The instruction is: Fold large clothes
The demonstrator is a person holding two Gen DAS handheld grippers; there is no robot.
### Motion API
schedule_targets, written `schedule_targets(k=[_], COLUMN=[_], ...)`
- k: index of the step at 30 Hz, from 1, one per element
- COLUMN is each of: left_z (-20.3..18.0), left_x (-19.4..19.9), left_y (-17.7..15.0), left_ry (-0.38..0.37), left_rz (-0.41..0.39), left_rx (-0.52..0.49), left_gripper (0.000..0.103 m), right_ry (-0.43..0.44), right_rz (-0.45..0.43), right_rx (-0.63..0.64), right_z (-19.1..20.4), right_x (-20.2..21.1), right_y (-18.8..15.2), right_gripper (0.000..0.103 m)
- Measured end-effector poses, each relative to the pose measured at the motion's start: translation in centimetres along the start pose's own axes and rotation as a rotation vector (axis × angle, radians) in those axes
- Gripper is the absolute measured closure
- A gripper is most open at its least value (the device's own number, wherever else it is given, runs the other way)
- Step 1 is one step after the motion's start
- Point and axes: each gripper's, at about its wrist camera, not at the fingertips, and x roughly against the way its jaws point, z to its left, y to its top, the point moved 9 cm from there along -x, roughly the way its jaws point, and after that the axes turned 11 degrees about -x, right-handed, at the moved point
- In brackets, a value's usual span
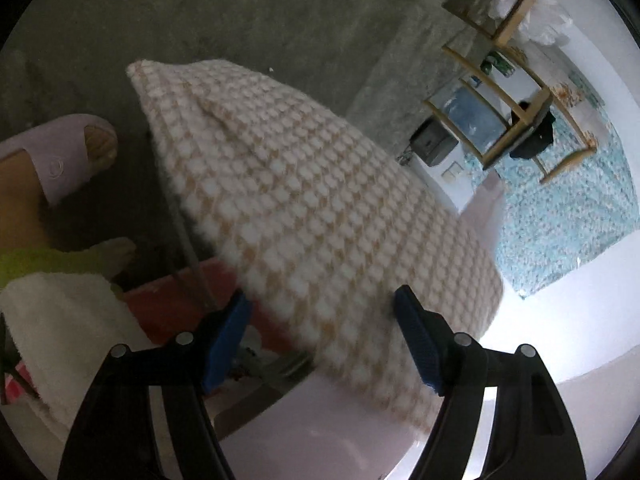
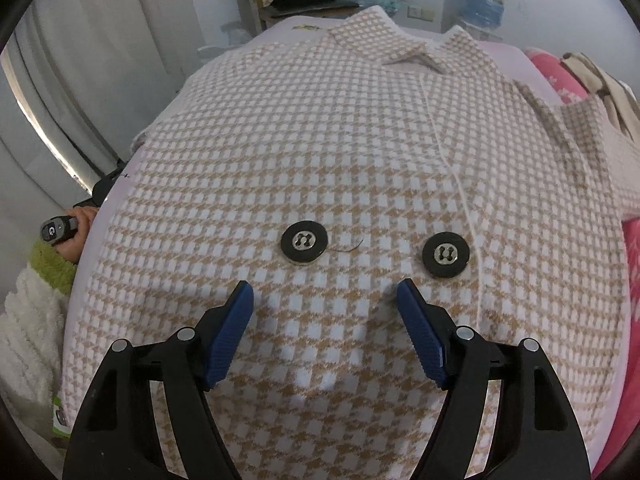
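Observation:
A tan and white houndstooth coat (image 2: pixel 320 152) lies spread flat on a pale pink bed surface (image 2: pixel 280 32), collar at the far end, two black buttons (image 2: pixel 305 243) near me. My right gripper (image 2: pixel 325 300) is open and hovers just above the coat below the buttons. In the left wrist view a sleeve or side of the same coat (image 1: pixel 304 200) hangs over the bed edge toward the floor. My left gripper (image 1: pixel 322 308) is open with the hanging fabric's edge between its jaws, not clamped.
A foot in a lilac slipper (image 1: pixel 60 160) stands on the grey floor (image 1: pixel 240 12). A wooden shelf rack (image 1: pixel 504 80) stands by the wall. A pink blanket (image 2: pixel 560 80) lies at the bed's right. The left hand (image 2: pixel 76 236) shows at the bed's left edge.

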Motion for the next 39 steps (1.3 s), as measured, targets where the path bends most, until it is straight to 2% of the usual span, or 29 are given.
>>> schedule_targets(k=[2,3,4,5,6,7,9,12,14,17,19,20,22,24,26,28,30,32,33,34,37,39], left_z=[-0.2,-0.5,-0.8,-1.0,-1.4,-1.8,-3.2,-7.5,-11.7,-19.5,-25.3,-27.3,-29.4,-29.6,-27.7,-24.0,-20.2,-15.3,-13.2,-10.8,-6.2,-5.6], left_x=[0.1,0.2,0.2,0.3,0.4,0.8,2.2,5.6,8.0,10.1,9.5,8.4,5.4,2.4,-1.6,-6.0,-8.7,-11.2,-12.2,-13.0,-12.9,-12.0], left_y=[0.9,1.3,1.7,1.9,2.3,2.8,3.5,3.0,1.2,-4.8,-11.8,-15.1,-22.4,-27.6,-32.9,-36.2,-37.0,-36.6,-35.7,-34.4,-31.4,-30.2], left_ry=[-0.005,0.002,0.011,0.017,0.028,0.041,0.066,0.193,0.320,0.446,0.506,0.513,0.535,0.553,0.571,0.613,0.651,0.741,0.782,0.828,0.957,0.946], left_rz=[-0.026,-0.037,-0.049,-0.057,-0.072,-0.100,-0.181,-0.346,-0.472,-0.641,-0.724,-0.726,-0.702,-0.656,-0.555,-0.400,-0.286,-0.169,-0.123,-0.074,-0.032,-0.018], left_rx=[-0.005,-0.014,-0.028,-0.044,-0.068,-0.093,-0.170,-0.389,-0.580,-0.915,-1.205,-1.327,-1.568,-1.743,-1.913,-2.011,-2.040,-2.040,-2.023,-2.000,-1.917,-1.854], left_gripper=[0.036,0.046,0.060,0.067,0.081,0.089,0.094,0.094,0.094,0.094,0.094,0.094,0.094,0.094,0.094,0.091,0.087,0.071,0.053,0.047,0.047,0.046], right_ry=[-0.005,-0.009,-0.013,-0.016,-0.018,-0.018,-0.013,-0.007,-0.002,0.005,0.006,0.007,0.008,0.005,0.003,-0.003,-0.007,-0.008,-0.007,-0.004,0.013,0.024], right_rz=[-0.003,-0.006,-0.009,-0.012,-0.015,-0.018,-0.026,-0.041,-0.051,-0.075,-0.093,-0.103,-0.116,-0.131,-0.151,-0.162,-0.161,-0.153,-0.146,-0.139,-0.114,-0.099], right_rx=[-0.001,-0.001,-0.001,-0.003,-0.007,-0.015,-0.025,-0.031,-0.032,-0.033,-0.038,-0.044,-0.057,-0.072,-0.090,-0.108,-0.131,-0.155,-0.172,-0.185,-0.230,-0.255], right_z=[-0.1,-0.2,-0.3,-0.4,-0.5,-0.7,-1.0,-1.1,-1.2,-1.6,-1.9,-2.2,-2.7,-3.3,-3.9,-4.8,-5.8,-6.7,-7.3,-7.8,-9.2,-9.8], right_x=[0.0,0.1,0.2,0.2,0.3,0.3,0.6,1.0,1.3,2.1,2.7,3.1,3.6,4.2,5.1,5.8,6.1,6.1,6.1,6.2,5.9,5.7], right_y=[0.1,0.2,0.2,0.3,0.3,0.4,0.4,0.6,0.5,0.6,0.6,0.7,0.7,0.7,0.6,0.1,-0.4,-0.9,-1.3,-1.5,-2.3,-2.6], right_gripper=[0.032,0.032,0.032,0.032,0.032,0.032,0.032,0.032,0.032,0.032,0.032,0.032,0.032,0.032,0.032,0.032,0.032,0.032,0.031,0.030,0.029,0.029])
